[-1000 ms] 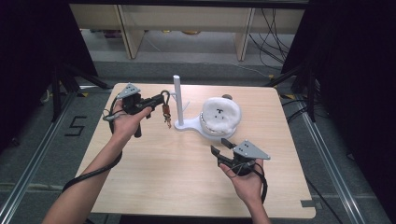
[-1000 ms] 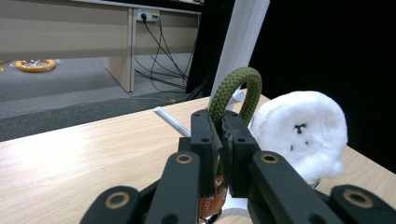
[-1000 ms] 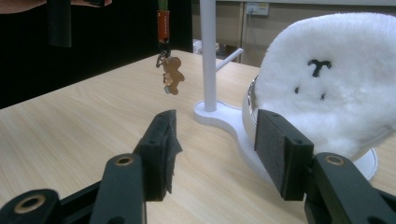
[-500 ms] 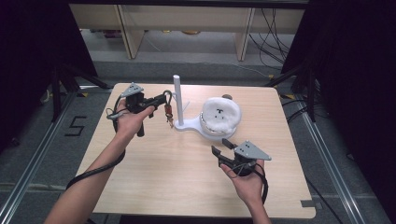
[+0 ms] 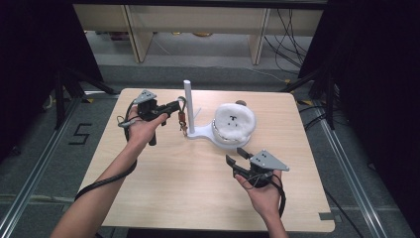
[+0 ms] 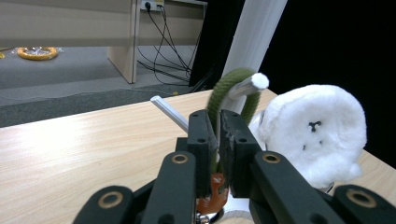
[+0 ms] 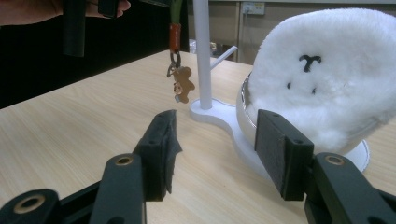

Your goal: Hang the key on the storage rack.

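My left gripper (image 5: 179, 106) is shut on the green loop strap (image 6: 217, 91) of a keychain. Its jaws have just eased open a touch, with the strap still pinched between the pads. The loop is hooked over a white peg (image 6: 250, 84) on the stand's post (image 5: 188, 99). An orange tag and a small brown bear charm (image 7: 182, 84) dangle below it, above the table. A white plush (image 5: 234, 123) sits on the stand's round base. My right gripper (image 5: 235, 154) stands open low over the table, pointed at the plush (image 7: 322, 70), nothing between its jaws.
The white stand's flat foot (image 5: 200, 133) lies mid-table on the light wooden table (image 5: 173, 188). A second thin peg (image 6: 168, 112) sticks out of the post. Shelving and cables lie beyond the far edge, and dark curtains hang at both sides.
My left gripper has edged slightly toward the post with the strap. The right gripper has stayed where it was.
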`<state>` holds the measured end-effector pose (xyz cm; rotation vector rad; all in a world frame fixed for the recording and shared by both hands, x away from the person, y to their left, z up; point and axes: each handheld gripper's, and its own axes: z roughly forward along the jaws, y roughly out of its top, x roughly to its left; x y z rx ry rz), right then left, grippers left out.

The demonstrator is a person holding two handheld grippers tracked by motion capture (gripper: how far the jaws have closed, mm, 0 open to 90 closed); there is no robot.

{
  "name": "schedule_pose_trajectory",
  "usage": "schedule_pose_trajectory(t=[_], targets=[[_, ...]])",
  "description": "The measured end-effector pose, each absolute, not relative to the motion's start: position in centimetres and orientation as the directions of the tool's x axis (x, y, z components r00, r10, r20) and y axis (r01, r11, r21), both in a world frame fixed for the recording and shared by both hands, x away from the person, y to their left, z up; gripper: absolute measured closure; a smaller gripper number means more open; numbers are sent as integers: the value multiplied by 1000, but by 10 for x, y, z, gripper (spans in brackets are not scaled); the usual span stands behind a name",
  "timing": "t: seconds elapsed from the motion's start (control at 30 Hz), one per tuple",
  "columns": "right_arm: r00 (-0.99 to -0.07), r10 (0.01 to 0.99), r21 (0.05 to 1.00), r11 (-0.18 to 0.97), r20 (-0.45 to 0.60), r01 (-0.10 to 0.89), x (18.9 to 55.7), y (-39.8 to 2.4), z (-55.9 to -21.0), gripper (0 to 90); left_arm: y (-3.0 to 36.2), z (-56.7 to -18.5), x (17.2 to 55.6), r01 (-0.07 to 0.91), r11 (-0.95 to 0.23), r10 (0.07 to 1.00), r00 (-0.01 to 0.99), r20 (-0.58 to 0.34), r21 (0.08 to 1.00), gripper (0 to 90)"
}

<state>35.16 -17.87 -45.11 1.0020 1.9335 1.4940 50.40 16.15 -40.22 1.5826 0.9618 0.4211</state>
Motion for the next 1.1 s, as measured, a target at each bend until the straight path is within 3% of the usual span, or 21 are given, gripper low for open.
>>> schedule_pose_trajectory(t=[0.33,0.53,1.1], targets=[[-601,796,955,118,72,271,351,-180,-452,496,169,-404,492,310,-33,792,588,-164,950,736],[-589,806,954,120,67,273,352,-186,-451,495,183,-406,474,292,-58,820,560,-121,955,597],[-544,836,947,114,73,302,356,-205,-462,489,235,-450,403,269,-34,872,479,-103,963,362]])
